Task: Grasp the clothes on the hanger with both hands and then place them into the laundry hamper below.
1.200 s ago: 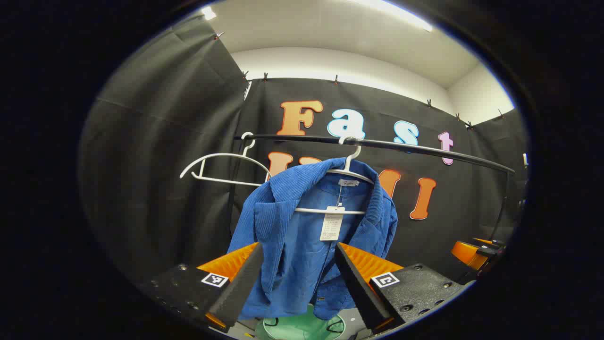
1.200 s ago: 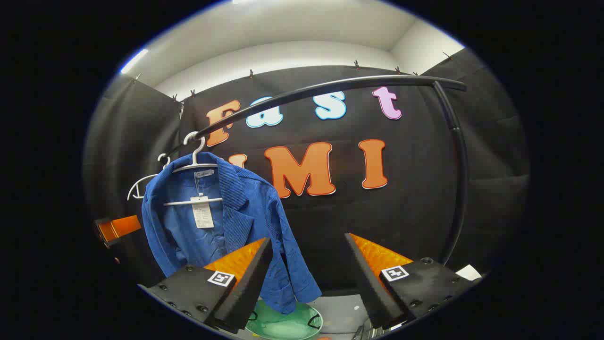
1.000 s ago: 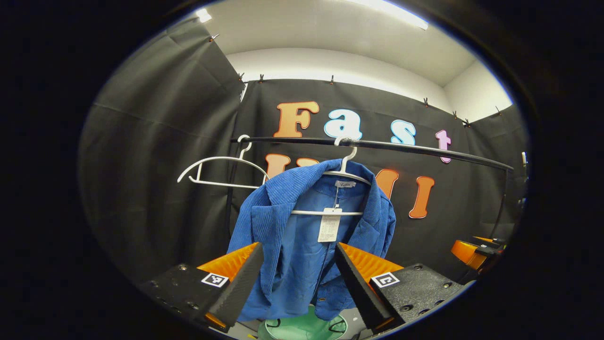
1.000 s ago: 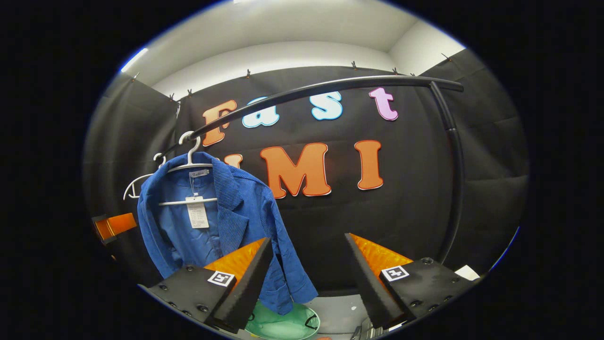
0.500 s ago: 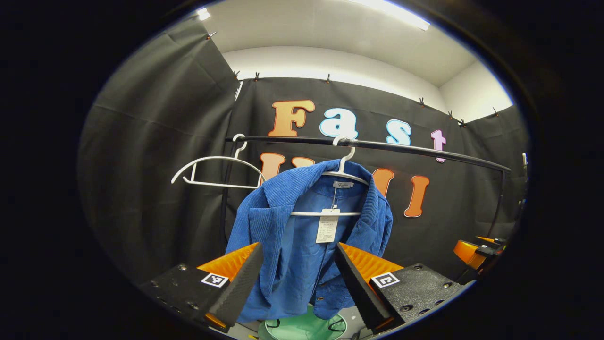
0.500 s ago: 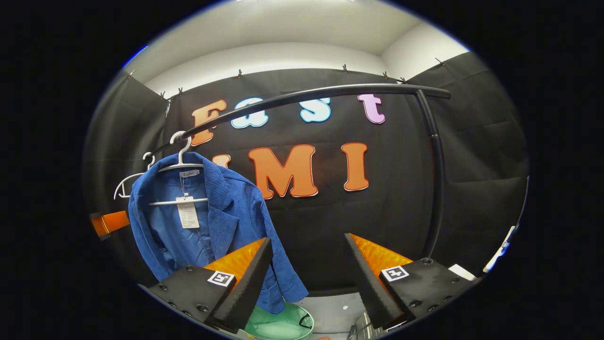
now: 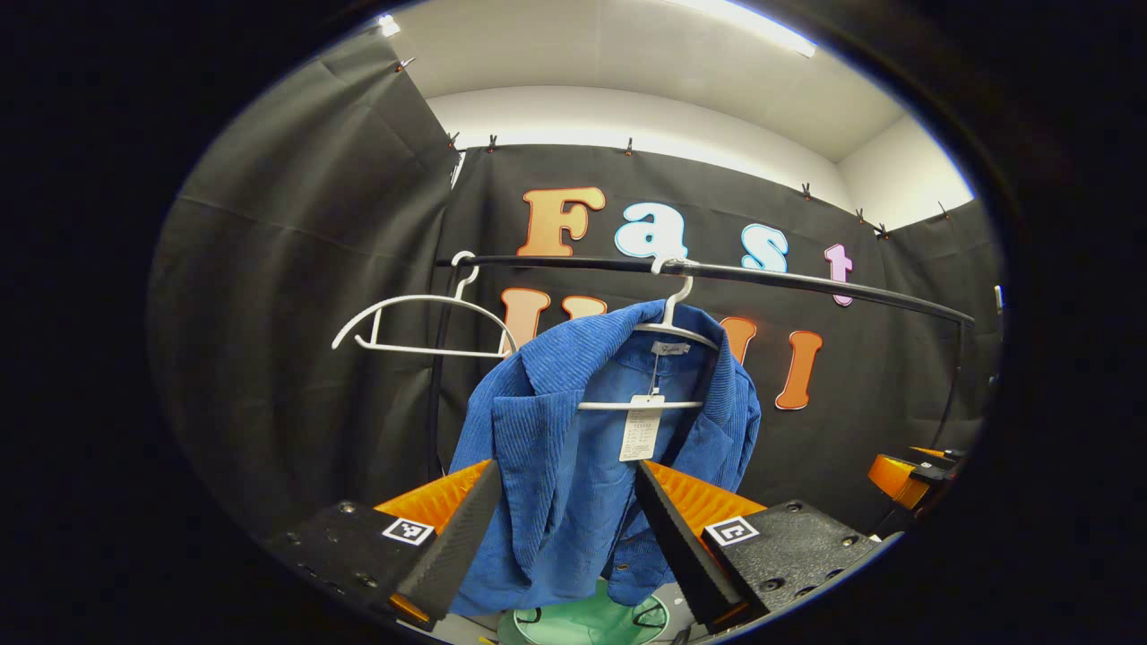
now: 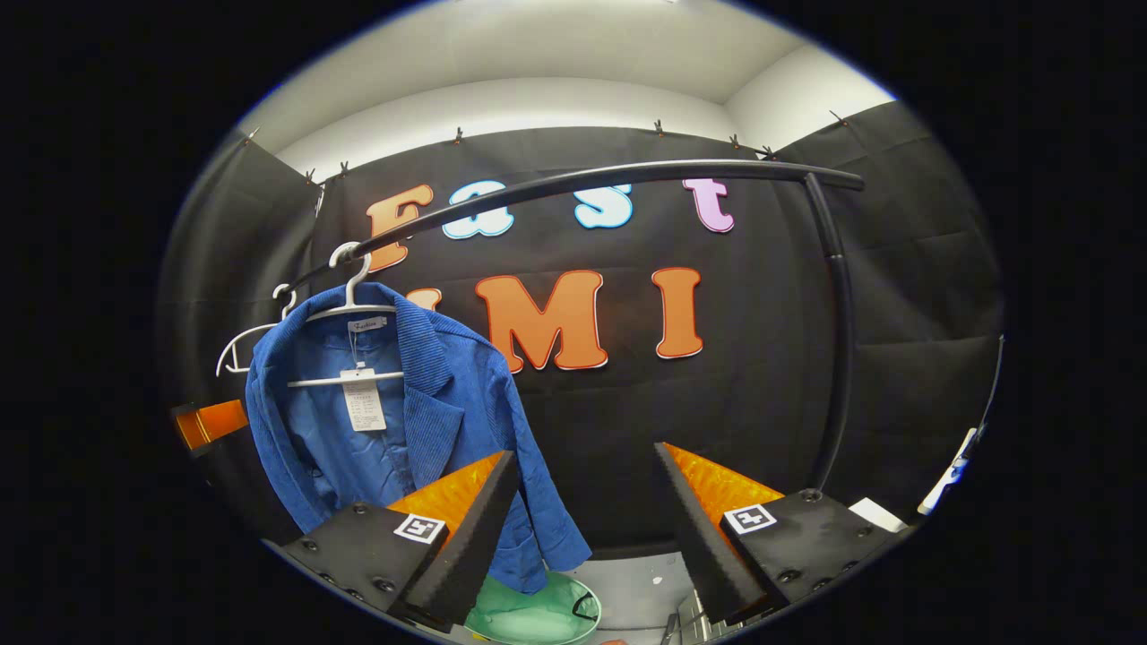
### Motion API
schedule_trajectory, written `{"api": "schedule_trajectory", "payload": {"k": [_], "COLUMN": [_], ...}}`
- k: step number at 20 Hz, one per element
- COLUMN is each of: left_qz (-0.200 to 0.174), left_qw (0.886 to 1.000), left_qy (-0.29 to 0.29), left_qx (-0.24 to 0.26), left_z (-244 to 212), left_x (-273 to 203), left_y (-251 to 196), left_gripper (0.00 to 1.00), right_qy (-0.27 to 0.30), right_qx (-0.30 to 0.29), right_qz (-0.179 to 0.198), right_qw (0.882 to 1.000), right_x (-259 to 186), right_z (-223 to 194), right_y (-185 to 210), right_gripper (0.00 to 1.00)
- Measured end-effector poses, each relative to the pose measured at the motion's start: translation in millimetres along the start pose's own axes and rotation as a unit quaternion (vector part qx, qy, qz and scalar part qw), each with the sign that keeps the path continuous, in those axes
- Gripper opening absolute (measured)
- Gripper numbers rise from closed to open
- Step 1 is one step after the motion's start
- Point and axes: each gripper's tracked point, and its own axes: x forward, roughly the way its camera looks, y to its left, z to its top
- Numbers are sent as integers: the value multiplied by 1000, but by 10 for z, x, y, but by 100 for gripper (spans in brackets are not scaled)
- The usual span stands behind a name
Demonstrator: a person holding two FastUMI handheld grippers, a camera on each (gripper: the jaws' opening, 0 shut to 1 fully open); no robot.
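You have not started the grasp yet: the blue jacket (image 7: 591, 448) hangs untouched on its white hanger (image 7: 668, 327) from the black rail (image 7: 717, 273), and everything in the task is left to do, the two-handed hold, the lift off the hanger and the drop into the hamper.

Your left gripper (image 7: 563, 528) has its jaws wide apart at the bottom centre of the left gripper view, with the jacket's lower front framed between them but farther off, not touched. Your right gripper (image 8: 587, 528) is likewise spread with nothing between its fingers at the bottom centre of the right gripper view, and it faces the booth wall, the jacket (image 8: 403, 430) sitting well off to the left of that frame.

The jacket sits at centre in the left gripper view, just below the rail. It is ribbed corduroy-like cloth, open at the front with the lapels folded back, a paper tag (image 7: 639, 434) dangling from the collar across the hanger's crossbar. One sleeve droops down the lower right side of the garment in the right gripper view.

The pale green laundry hamper (image 8: 529, 614) shows at the bottom edge, under the jacket's hem; its rim is partly cut off, so I can't tell how directly it sits beneath. An empty hanger (image 7: 417, 318) hangs to the left on the same rail.
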Motion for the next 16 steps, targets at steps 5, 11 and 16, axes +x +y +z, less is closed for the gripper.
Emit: {"api": "schedule_trajectory", "payload": {"k": [5,11,16], "left_qz": [1,6,14], "left_qw": [1000,1000,999], "left_qy": [3,18,31], "left_qx": [-4,9,12], "left_z": [-18,-130,-195], "left_x": [66,185,351], "left_y": [91,173,252], "left_gripper": [95,95,92], "right_qy": [10,21,30], "right_qx": [0,0,-1], "right_qz": [35,81,115], "right_qw": [999,997,993], "right_x": [182,505,756], "right_z": [-113,-221,-322], "right_y": [357,814,1191], "right_gripper": [89,89,98]}}
